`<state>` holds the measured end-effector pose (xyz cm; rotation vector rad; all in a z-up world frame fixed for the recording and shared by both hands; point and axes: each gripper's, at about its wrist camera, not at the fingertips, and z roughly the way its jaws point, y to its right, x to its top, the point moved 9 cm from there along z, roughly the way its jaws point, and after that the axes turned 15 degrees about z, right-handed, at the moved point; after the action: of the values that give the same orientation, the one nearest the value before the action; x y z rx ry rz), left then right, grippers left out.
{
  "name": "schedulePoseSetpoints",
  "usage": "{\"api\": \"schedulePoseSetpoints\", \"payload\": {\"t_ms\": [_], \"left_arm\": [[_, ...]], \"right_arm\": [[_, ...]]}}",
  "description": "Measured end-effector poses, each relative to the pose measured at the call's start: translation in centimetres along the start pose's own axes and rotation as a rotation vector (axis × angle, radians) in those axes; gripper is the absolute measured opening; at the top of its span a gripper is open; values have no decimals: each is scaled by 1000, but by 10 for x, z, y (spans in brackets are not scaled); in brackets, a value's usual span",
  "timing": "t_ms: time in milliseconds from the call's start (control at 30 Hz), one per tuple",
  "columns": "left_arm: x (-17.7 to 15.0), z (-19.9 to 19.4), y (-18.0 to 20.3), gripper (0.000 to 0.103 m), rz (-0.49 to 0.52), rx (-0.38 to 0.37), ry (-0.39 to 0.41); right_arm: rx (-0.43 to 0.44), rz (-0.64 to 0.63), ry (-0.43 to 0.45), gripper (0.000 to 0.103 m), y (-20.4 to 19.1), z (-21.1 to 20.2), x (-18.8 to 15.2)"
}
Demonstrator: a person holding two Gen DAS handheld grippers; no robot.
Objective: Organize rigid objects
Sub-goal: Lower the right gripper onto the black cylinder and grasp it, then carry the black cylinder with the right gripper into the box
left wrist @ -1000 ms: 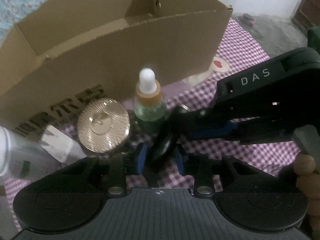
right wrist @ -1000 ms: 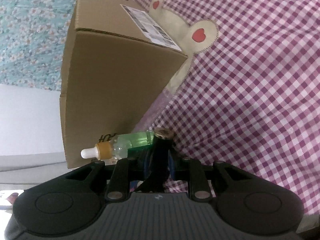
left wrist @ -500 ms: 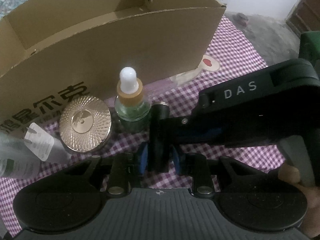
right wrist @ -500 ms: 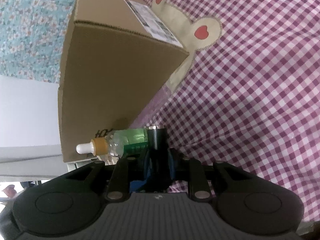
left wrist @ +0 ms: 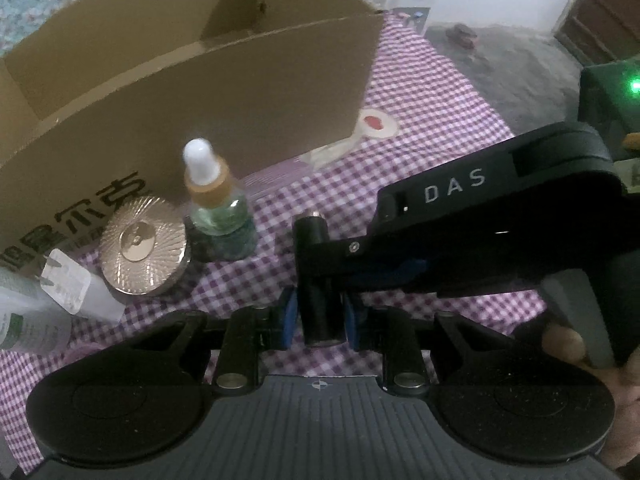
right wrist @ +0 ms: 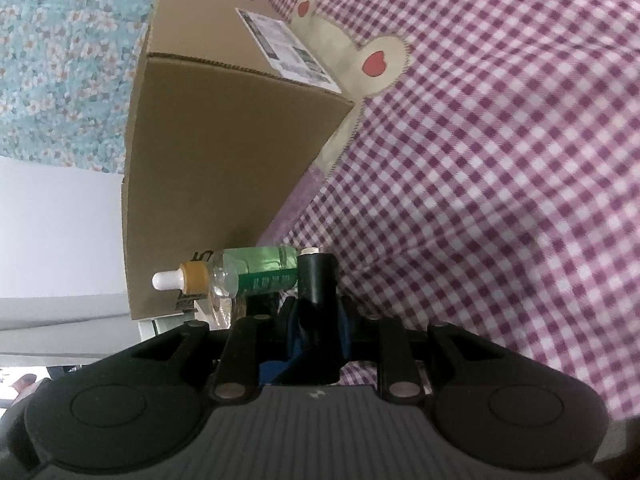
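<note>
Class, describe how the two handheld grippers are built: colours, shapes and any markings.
Both are black plastic. Each wrist view shows a ribbed grey-black deck, two round housings, silver bolts and linkage bars running to blue finger pads. Seen from the left gripper, the right gripper has a long black body lettered "DAS" in white and a grey trigger. No cables or sleeves show.

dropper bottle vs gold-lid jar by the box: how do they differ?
The dropper bottle is tall and narrow; the gold-lid jar is low and wide. The bottle is clear with green contents and a white bulb on a tan collar; the jar shows only a ribbed, shiny gold top. Both stand upright on the checked cloth before the cardboard box.
</note>
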<state>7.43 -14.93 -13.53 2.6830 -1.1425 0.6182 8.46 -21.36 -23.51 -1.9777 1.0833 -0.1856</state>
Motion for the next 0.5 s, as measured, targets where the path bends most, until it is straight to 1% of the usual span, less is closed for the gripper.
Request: {"api": "schedulePoseSetpoints", "payload": {"t_ms": [200, 267, 300, 500], "left_arm": [[3, -18, 17, 23, 32, 0, 28], [5, -25, 17, 23, 34, 2, 38], [14, -25, 13, 23, 37, 2, 45], [30, -41, 21, 23, 55, 5, 109]], "right_arm": [[20, -3, 22, 24, 4, -20, -7], [31, -4, 31, 24, 3, -27, -6], [36, -5, 35, 24, 1, -29, -8], [71, -31, 77, 24, -14, -53, -19]]}}
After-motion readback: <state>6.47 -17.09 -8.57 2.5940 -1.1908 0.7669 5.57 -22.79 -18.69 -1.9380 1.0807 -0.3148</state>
